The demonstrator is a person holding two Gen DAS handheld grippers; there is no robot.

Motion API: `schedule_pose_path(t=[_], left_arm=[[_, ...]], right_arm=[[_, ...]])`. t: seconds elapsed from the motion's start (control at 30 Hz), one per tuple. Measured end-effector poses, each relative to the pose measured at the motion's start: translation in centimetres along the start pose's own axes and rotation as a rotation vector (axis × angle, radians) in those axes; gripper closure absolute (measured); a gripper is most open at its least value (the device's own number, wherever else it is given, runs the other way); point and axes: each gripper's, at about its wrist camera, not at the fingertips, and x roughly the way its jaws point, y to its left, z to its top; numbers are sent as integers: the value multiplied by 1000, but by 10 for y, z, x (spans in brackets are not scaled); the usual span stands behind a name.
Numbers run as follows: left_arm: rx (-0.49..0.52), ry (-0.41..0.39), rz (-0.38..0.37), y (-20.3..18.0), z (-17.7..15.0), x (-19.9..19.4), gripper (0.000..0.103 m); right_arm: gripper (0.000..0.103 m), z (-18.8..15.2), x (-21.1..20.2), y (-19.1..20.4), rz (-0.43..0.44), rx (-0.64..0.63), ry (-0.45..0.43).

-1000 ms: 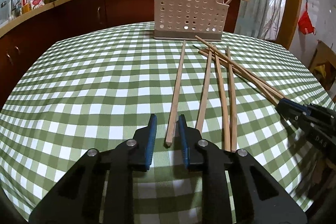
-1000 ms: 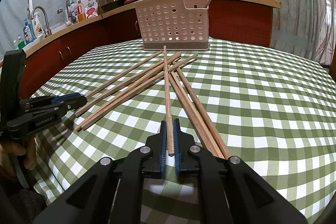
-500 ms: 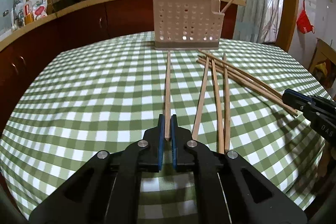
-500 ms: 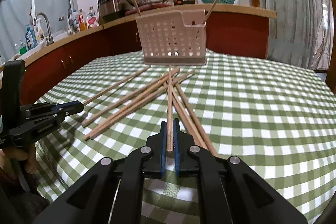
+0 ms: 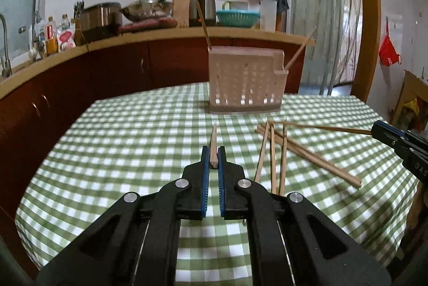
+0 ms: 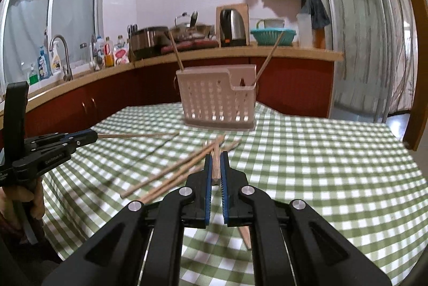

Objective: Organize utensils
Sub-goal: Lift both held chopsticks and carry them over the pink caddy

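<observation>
**Chopsticks lifted over a checked bench**

While a green-checked cloth covers the bench, each gripper's fingers clamp one chopstick: left gripper, right gripper. Loose chopsticks lie before the holder. Behind runs a kitchen counter. Gripper lettering is unreadable.

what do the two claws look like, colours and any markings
Both are matte black plastic with angular linkage arms, silver round pivot bolts and blue ribbed pads inside the fingers. The left claw and right claw match. Seen side-on, each body carries small white lettering, too blurred to read fully.
</observation>
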Motion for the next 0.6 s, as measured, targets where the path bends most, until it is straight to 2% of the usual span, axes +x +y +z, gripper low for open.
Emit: schedule_pose_path(t=[0.4,0.6], left_arm=[[-3,-105,5,6,41,-25,96],[-28,-92,-17,15,56,-27,96]], right_arm=[[96,52,-33,-18,-47,9,-134],[96,66,-34,-29,-65,26,-116]])
